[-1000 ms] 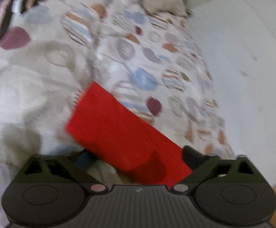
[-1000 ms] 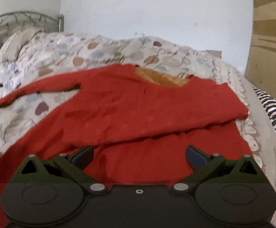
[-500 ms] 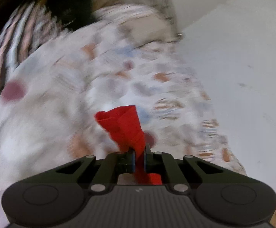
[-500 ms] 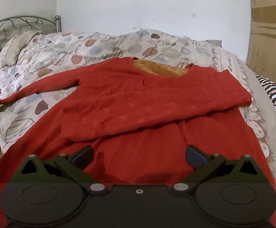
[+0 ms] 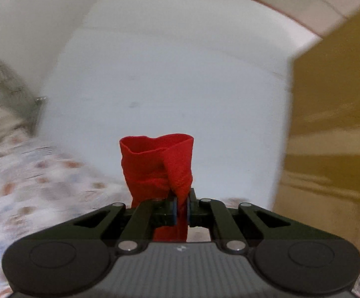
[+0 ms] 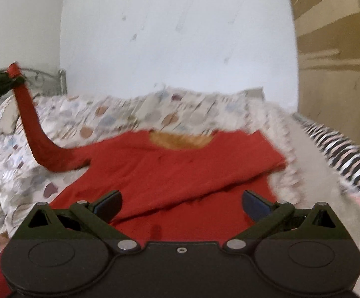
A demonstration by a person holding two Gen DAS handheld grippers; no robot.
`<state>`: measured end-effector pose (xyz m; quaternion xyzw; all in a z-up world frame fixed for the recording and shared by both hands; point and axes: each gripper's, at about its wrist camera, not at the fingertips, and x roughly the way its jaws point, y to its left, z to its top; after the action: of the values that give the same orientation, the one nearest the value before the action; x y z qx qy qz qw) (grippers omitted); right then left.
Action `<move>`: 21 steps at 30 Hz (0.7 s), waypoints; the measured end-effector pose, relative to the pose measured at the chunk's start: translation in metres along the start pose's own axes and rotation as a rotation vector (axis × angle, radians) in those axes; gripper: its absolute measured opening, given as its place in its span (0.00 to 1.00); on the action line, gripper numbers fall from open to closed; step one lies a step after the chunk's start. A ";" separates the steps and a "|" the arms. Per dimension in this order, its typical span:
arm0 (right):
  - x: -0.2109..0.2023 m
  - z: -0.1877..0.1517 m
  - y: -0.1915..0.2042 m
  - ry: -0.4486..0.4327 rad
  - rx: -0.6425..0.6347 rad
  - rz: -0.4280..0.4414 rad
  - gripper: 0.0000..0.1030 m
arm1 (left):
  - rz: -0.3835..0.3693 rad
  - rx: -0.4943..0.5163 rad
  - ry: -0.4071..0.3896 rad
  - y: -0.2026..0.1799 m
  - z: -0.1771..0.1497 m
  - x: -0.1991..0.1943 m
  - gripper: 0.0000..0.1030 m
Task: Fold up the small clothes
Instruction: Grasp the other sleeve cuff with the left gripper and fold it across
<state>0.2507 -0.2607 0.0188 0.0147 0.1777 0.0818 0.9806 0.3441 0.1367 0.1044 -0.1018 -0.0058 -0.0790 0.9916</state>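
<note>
Now the left gripper [image 5: 181, 207] pinches the red top's sleeve cuff [image 5: 157, 166], lifted off the bed [image 6: 18, 168]; the right gripper [image 6: 181, 202] hangs spread wide above the red top [image 6: 180, 171] just ahead.

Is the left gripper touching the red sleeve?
Touching. The left wrist view shows the left gripper shut on the red sleeve, with cloth squeezed between its pads.

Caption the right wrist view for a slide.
Open right hand-held gripper over a red top on the bed; left hand-held gripper lifts its sleeve.
</note>
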 end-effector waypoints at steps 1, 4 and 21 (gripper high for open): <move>-0.005 0.001 -0.006 -0.014 -0.001 -0.019 1.00 | -0.050 0.020 0.012 -0.018 -0.003 0.004 0.06; -0.021 0.001 -0.030 -0.045 0.013 -0.082 1.00 | -0.200 0.054 0.058 -0.071 -0.018 0.014 0.06; -0.051 -0.038 -0.101 -0.010 0.147 -0.282 1.00 | -0.508 0.159 0.559 -0.183 -0.174 0.018 0.11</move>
<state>0.2059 -0.3689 -0.0051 0.0615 0.1788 -0.0699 0.9795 0.3321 -0.0779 -0.0286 0.0055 0.2334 -0.3463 0.9086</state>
